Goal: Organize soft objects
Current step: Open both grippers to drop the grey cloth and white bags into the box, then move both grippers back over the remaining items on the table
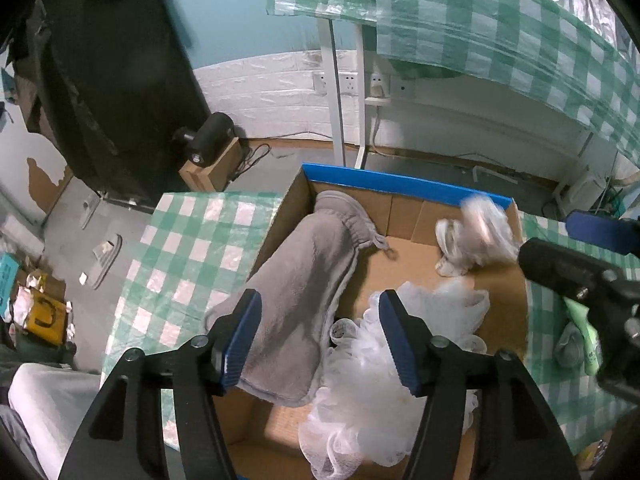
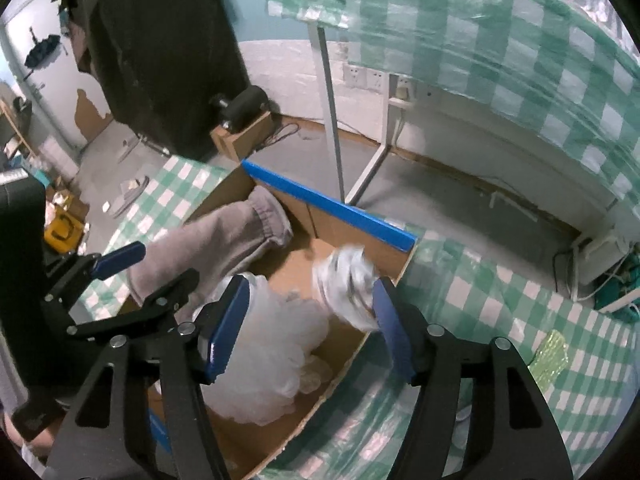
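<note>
A cardboard box with a blue rim (image 1: 404, 184) (image 2: 328, 206) stands on the checked table. A grey fleece cloth (image 1: 304, 280) (image 2: 216, 240) hangs over its left wall into the box. A white mesh bath puff (image 1: 372, 392) (image 2: 272, 360) lies inside at the front. A blurred white-grey soft bundle (image 1: 476, 232) (image 2: 348, 280) is in the air above the box's right part. My left gripper (image 1: 320, 340) is open above the cloth and puff. My right gripper (image 2: 306, 332) is open, with the bundle just beyond its right finger (image 2: 390, 328), seemingly not touching it.
Green-white checked cloth (image 1: 188, 248) (image 2: 500, 320) covers the table around the box. A green packet (image 1: 584, 336) and a crinkled green wrapper (image 2: 550, 356) lie right of the box. Beyond are a second table (image 1: 480, 32), floor, slippers (image 1: 104, 256) and a black cabinet (image 1: 112, 80).
</note>
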The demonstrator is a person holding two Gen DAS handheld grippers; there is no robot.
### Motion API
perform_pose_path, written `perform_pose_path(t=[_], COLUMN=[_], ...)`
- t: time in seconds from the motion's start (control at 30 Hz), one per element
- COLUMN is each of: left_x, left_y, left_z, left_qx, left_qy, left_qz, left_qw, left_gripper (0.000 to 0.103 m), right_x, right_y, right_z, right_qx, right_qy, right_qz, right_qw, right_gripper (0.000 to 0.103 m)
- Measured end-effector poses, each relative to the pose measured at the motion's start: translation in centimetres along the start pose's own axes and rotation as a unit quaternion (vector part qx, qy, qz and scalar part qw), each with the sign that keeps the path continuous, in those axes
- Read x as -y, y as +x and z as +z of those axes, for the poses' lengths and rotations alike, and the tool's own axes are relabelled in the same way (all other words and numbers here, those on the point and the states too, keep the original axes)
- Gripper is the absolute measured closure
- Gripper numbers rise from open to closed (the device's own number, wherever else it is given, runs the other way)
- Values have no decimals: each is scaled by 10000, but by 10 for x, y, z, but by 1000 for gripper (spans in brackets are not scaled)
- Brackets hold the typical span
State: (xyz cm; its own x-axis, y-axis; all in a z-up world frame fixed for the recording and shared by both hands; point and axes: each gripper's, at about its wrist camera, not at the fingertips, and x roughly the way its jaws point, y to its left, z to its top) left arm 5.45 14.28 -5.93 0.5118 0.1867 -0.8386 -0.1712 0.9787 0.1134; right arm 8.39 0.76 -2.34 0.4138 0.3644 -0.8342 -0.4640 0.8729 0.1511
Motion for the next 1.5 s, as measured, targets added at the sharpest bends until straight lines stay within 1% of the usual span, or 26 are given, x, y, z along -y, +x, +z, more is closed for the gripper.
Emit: perform_pose_path(t=[0.33, 0.4, 0.8, 1.2, 1.5], left_x=[17, 21, 49, 86, 127], left_y=[-9, -11, -25, -34, -37], left_z=[0, 0, 1, 2, -4], left_qx=[58, 74, 245, 275, 222], left_qy=[175, 201, 454, 709, 1070], left_qz=[-97, -114, -288, -484, -642], left_qw=[9998, 9997, 9983, 9959, 9919], left_gripper=[40, 38, 34, 33, 33], right_x=[23, 30, 72, 110, 143], right_y=[-7, -9, -30, -46, -56], right_z=[-10, -13, -30, -52, -73], right_qx=[-73, -77, -46, -52, -114], right_qy=[210, 257, 613, 861, 1092], right_qz=[-100, -139, -329, -513, -691], right_qw=[9997, 9995, 9976, 9950, 9916], right_gripper=[35, 35, 35, 35, 35])
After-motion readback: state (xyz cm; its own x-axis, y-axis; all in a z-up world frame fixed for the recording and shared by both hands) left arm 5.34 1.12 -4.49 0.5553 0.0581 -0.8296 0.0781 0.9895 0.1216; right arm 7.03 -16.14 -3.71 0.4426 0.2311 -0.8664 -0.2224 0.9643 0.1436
